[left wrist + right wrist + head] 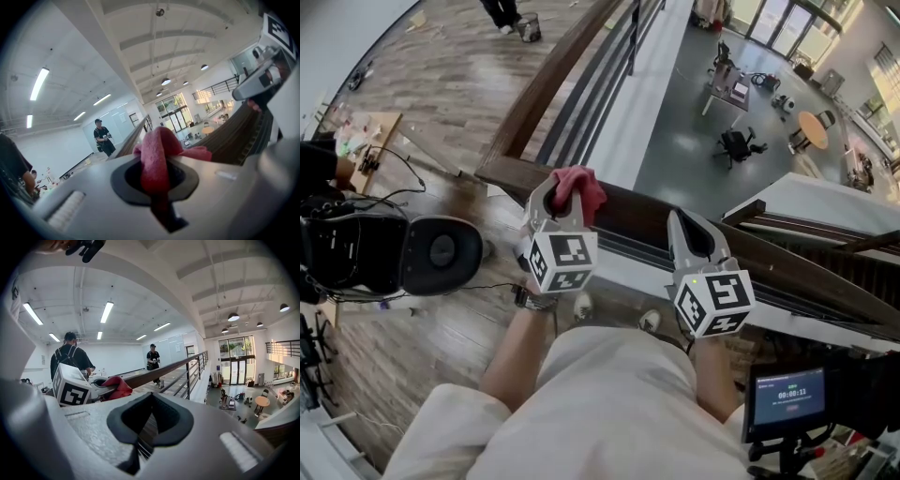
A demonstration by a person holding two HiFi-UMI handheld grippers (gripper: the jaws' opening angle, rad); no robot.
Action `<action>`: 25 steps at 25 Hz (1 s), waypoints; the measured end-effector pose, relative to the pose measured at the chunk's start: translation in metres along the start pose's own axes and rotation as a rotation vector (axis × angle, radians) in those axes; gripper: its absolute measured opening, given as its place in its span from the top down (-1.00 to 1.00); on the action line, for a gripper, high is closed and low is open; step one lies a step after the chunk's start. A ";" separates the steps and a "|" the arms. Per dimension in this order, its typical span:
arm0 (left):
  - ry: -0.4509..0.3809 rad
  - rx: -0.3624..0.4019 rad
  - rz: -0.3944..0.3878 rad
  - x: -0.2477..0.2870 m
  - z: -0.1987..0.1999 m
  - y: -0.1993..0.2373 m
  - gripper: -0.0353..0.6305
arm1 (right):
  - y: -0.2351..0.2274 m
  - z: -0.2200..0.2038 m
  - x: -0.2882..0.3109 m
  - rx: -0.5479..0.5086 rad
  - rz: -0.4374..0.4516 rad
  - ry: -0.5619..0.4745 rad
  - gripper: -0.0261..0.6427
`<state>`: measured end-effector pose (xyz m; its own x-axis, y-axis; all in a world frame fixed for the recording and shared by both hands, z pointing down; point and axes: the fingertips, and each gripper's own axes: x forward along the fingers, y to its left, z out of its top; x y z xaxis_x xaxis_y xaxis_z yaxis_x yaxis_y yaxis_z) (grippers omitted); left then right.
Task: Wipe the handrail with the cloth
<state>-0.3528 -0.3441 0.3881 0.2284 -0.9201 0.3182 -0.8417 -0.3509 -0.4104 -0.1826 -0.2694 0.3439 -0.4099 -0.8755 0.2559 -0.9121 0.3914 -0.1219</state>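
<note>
A dark wooden handrail (637, 212) runs from a corner in front of me down to the right, with a second stretch leading away up the view. My left gripper (555, 191) is shut on a red cloth (586, 187), which rests on the rail near the corner. The left gripper view shows the cloth (157, 154) bunched between the jaws, with the rail (234, 136) to the right. My right gripper (687, 227) hovers over the rail further right, shut with nothing in it. In the right gripper view the cloth (117, 386) and handrail (159, 373) lie ahead, to the left.
Beyond the rail is a drop to a lower floor with tables and chairs (736, 145). A round black device (441, 251) and cables stand on the wooden floor at left. A small monitor (787, 398) sits at lower right. A person (104, 137) stands far along the walkway.
</note>
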 end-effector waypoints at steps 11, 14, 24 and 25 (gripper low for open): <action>0.006 -0.008 -0.022 -0.002 -0.002 -0.002 0.82 | 0.005 -0.006 0.003 -0.013 0.006 0.012 0.91; 0.003 -0.007 -0.023 -0.003 -0.003 -0.004 0.82 | 0.005 -0.008 0.003 -0.017 0.008 0.014 0.91; 0.003 -0.003 -0.023 -0.002 -0.004 -0.002 0.82 | 0.003 -0.010 0.003 0.002 0.003 0.016 0.91; 0.005 -0.004 -0.023 -0.001 -0.003 -0.001 0.82 | 0.003 -0.009 0.003 0.005 0.003 0.016 0.91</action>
<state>-0.3537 -0.3421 0.3909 0.2454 -0.9110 0.3315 -0.8382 -0.3712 -0.3995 -0.1867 -0.2685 0.3532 -0.4126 -0.8698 0.2707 -0.9109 0.3924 -0.1277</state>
